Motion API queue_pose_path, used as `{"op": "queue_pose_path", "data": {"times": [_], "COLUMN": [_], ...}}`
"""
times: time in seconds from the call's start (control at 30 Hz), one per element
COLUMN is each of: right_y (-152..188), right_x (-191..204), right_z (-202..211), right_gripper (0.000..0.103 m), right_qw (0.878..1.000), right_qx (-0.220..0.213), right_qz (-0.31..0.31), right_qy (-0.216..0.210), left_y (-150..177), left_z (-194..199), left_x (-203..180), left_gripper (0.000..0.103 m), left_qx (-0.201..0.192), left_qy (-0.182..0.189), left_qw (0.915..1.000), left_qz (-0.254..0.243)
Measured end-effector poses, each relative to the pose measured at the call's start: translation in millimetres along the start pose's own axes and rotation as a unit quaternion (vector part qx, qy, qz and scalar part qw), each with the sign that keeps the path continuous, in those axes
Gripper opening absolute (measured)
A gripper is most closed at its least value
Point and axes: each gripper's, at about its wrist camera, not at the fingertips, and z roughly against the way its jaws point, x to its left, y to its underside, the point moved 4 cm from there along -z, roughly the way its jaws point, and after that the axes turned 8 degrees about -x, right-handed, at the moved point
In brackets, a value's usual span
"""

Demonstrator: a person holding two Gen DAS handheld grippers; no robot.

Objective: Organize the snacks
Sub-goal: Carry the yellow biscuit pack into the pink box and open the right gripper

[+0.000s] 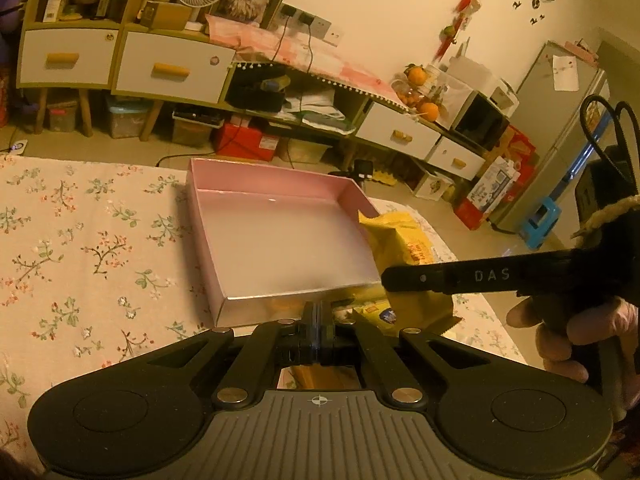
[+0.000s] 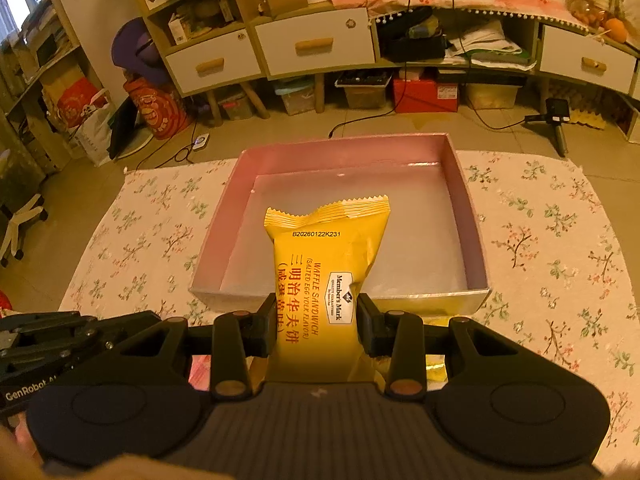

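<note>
**A:** Left wrist view first. What are the left tongs (image 1: 319,322) doing?

**B:** Their tips are pressed together with nothing between them, sitting just short of the near wall of the pink box (image 1: 240,308). The box lies on the floral tabletop (image 1: 88,240), its floor bare in this view.

**A:** And the snack?

**B:** At 3 o'clock of the box, a yellow snack packet (image 1: 404,240) pokes up past the right wall. One black arm of the right tongs (image 1: 452,278), marked "DAS", crosses it and hides its middle. More yellow wrapping shows below that arm, but I cannot tell whether it is the same packet or another. A hand (image 1: 560,332) is cut off at the right edge.

**A:** Right wrist view?

**B:** The right tongs (image 2: 316,322) pinch the yellow snack packet (image 2: 328,248) by its two sides. It stands lengthwise, crimped end toward 12 o'clock, reaching over the near wall of the pink box (image 2: 472,220). Its lower end is hidden behind the tool body. Something yellow at 4 o'clock of the tips is too covered to make out. The left tool (image 2: 60,336) is cut off at 9 o'clock.
</note>
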Motion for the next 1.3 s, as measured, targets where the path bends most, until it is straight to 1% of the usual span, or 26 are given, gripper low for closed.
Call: {"op": "queue_pose_path", "data": {"times": [0.23, 0.4, 0.83, 1.0, 1.23, 1.3], "right_y": [-15, -19, -23, -22, -17, -16], "right_x": [-9, -18, -38, -43, -53, -55], "right_z": [-9, -19, -36, -39, -45, -45], "right_gripper": [0.036, 0.036, 0.036, 0.036, 0.036, 0.036], "right_qw": [1.0, 1.0, 0.999, 0.999, 0.999, 0.998], "right_qx": [-0.023, -0.027, -0.032, -0.032, -0.021, -0.022], "right_qz": [0.001, -0.008, -0.028, -0.035, -0.048, -0.054], "right_qy": [0.015, 0.013, 0.015, 0.014, 0.015, 0.011], "left_y": [-13, -18, -21, -18, -12, -10], "left_z": [-16, -29, -59, -74, -91, -93], "left_x": [4, 6, 0, 0, 0, -2], "left_gripper": [0.0, 0.0, 0.0, 0.0, 0.0, 0.0], "left_qx": [0.0, 0.001, 0.012, 0.022, 0.04, 0.042], "left_qy": [-0.012, -0.014, -0.024, -0.032, -0.047, -0.045], "left_qw": [0.9999, 0.9999, 0.9997, 0.9993, 0.9981, 0.9981], "left_qz": [-0.001, 0.007, 0.001, 0.002, 0.0, -0.004]}}
